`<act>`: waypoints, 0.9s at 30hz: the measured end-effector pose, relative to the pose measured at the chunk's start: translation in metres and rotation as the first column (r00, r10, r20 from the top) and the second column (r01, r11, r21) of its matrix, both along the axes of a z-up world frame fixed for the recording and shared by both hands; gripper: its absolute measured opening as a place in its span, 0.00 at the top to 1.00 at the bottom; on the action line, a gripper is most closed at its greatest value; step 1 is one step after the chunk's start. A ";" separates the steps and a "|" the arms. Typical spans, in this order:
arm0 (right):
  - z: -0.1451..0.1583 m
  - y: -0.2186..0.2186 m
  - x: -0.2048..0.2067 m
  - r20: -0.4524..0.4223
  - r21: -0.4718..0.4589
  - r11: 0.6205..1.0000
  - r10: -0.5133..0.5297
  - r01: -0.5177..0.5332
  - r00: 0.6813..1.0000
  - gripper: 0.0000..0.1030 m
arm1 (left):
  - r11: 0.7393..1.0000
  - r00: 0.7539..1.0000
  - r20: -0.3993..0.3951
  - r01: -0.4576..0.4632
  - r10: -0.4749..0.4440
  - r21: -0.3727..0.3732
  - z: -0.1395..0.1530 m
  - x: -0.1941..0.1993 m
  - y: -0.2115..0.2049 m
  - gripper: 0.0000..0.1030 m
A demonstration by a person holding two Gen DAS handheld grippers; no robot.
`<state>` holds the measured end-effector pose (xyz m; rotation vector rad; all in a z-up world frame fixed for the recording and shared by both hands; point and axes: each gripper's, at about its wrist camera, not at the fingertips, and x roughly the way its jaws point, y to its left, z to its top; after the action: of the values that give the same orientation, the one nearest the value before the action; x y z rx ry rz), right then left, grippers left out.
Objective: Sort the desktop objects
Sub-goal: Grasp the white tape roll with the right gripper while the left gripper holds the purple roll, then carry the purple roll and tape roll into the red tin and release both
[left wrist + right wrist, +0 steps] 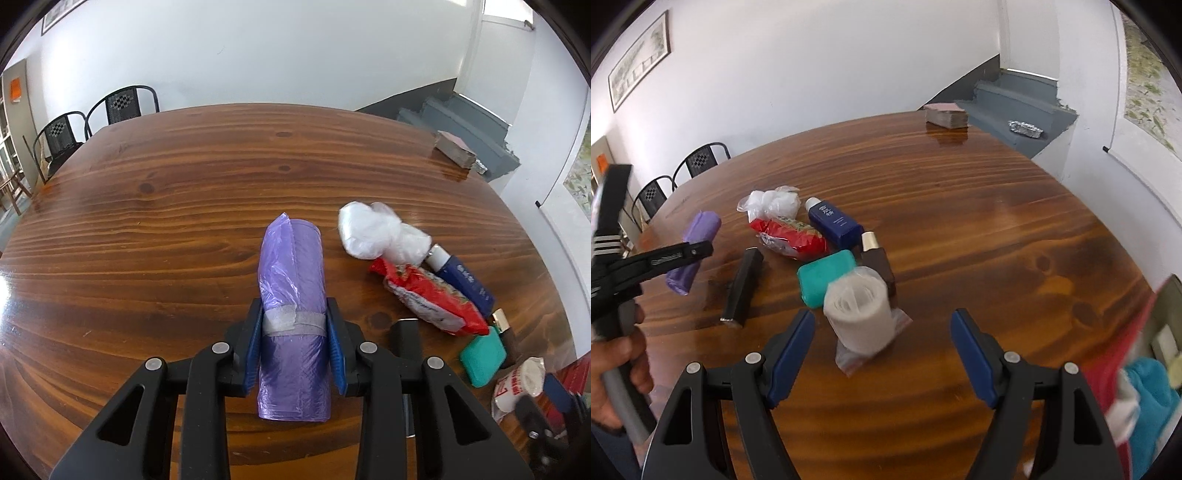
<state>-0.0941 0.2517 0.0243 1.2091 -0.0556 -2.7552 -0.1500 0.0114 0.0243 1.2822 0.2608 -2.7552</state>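
Observation:
My left gripper (293,314) is shut on a purple roll of bin bags (291,266), with the blue pads pressing its sides at a grey band. The roll points away along the fingers, low over the wooden table (166,206). In the right wrist view the same purple roll (701,225) shows at the left, with the left gripper's finger across it. My right gripper (884,325) stands open over the table. A white roll in a clear bag (860,314) stands just ahead, nearer its left finger, and neither pad touches it.
Behind the white roll lie a teal block (825,275), a brown gold-capped bottle (881,262), a blue bottle (833,221), a red snack packet (790,238), a crumpled white bag (772,203) and a black bar (742,288). A paper stack (945,114) sits at the far edge. Red and teal cloth (1145,380) lies at the right.

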 end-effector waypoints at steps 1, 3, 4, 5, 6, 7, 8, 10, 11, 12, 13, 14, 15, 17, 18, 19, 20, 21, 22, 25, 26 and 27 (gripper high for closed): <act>-0.001 -0.002 -0.003 0.001 0.005 1.000 0.006 -0.006 1.000 0.23 | 1.000 1.000 -0.001 0.004 -0.004 0.000 0.001 0.000 0.002 0.67; -0.004 -0.006 -0.008 0.003 0.015 1.000 0.020 -0.021 1.000 0.23 | 1.000 1.000 -0.002 0.013 -0.013 0.000 0.002 0.001 0.005 0.67; -0.005 -0.008 -0.011 0.004 0.018 1.000 0.025 -0.025 1.000 0.24 | 1.000 1.000 -0.005 0.017 -0.017 0.003 0.004 0.002 0.007 0.67; -0.006 -0.010 -0.014 0.008 0.020 0.999 0.026 -0.026 1.000 0.29 | 1.000 1.000 -0.008 0.019 -0.018 0.007 0.006 0.003 0.007 0.67; -0.008 -0.012 -0.017 0.015 0.022 0.999 0.025 -0.025 1.000 0.34 | 1.000 1.000 -0.016 0.021 -0.021 0.010 0.009 0.004 0.008 0.67; -0.010 -0.013 -0.020 0.027 0.020 1.000 0.024 -0.025 0.999 0.47 | 1.000 0.999 -0.024 0.024 -0.024 0.010 0.012 0.007 0.008 0.67; -0.012 -0.014 -0.022 0.036 0.015 1.000 0.027 -0.028 0.999 0.59 | 1.000 0.999 -0.035 0.029 -0.029 0.007 0.016 0.009 0.009 0.67; -0.014 -0.016 -0.022 0.037 0.015 0.999 0.030 -0.030 0.999 0.61 | 1.000 0.998 -0.059 0.028 -0.028 0.006 0.024 0.013 0.010 0.67; -0.013 -0.017 -0.021 0.034 0.019 0.999 0.031 -0.031 0.999 0.61 | 1.000 0.997 -0.067 0.030 -0.029 0.007 0.027 0.015 0.010 0.67; -0.013 -0.017 -0.019 0.030 0.016 0.999 0.033 -0.034 0.999 0.61 | 0.999 0.996 -0.077 0.034 -0.033 0.010 0.030 0.017 0.011 0.67; -0.011 -0.016 -0.017 0.024 0.012 0.999 0.033 -0.033 0.999 0.61 | 0.999 0.996 -0.083 0.036 -0.035 0.012 0.032 0.017 0.011 0.67; -0.010 -0.016 -0.015 0.016 0.012 0.999 0.030 -0.030 0.999 0.61 | 0.999 0.996 -0.087 0.039 -0.038 0.013 0.034 0.018 0.012 0.67; -0.008 -0.015 -0.012 0.007 0.011 1.000 0.026 -0.026 1.000 0.61 | 0.999 0.995 -0.089 0.043 -0.041 0.016 0.035 0.019 0.012 0.67; -0.005 -0.013 -0.008 -0.010 0.009 1.000 0.018 -0.018 1.000 0.61 | 0.998 0.994 -0.095 0.053 -0.051 0.021 0.037 0.020 0.015 0.67; -0.002 -0.012 -0.006 -0.020 0.006 1.000 0.009 -0.009 1.000 0.61 | 0.998 0.994 -0.098 0.058 -0.055 0.019 0.038 0.021 0.016 0.67; -0.001 -0.010 -0.004 -0.025 0.002 1.000 0.003 -0.003 1.000 0.61 | 0.998 0.993 -0.101 0.064 -0.062 0.017 0.039 0.021 0.018 0.67; 0.002 -0.008 -0.002 -0.032 -0.006 1.000 -0.004 0.003 0.999 0.61 | 0.998 0.993 -0.103 0.068 -0.065 0.017 0.040 0.021 0.019 0.67; 0.003 -0.006 0.000 -0.039 -0.012 1.000 -0.010 0.010 0.999 0.61 | 0.997 0.992 -0.105 0.070 -0.068 0.016 0.040 0.021 0.021 0.67; 0.005 -0.003 0.002 -0.047 -0.016 1.000 -0.019 0.018 0.999 0.61 | 0.997 0.992 -0.106 0.076 -0.074 0.015 0.042 0.022 0.023 0.67; 0.011 0.003 0.008 -0.072 -0.026 0.999 -0.042 0.041 0.997 0.61 | 0.996 0.990 -0.112 0.087 -0.086 0.010 0.043 0.026 0.028 0.67; 0.012 0.006 0.011 -0.078 -0.030 0.998 -0.051 0.049 0.996 0.61 | 0.996 0.989 -0.114 0.092 -0.091 0.008 0.044 0.027 0.030 0.67; 0.013 0.008 0.013 -0.083 -0.036 0.998 -0.059 0.056 0.995 0.61 | 0.995 0.989 -0.115 0.097 -0.095 0.007 0.044 0.028 0.032 0.67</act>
<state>-0.0809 0.2596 0.0371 1.0984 -0.1295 -2.8394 -0.1224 0.0432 0.0685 1.1706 0.2303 -2.9179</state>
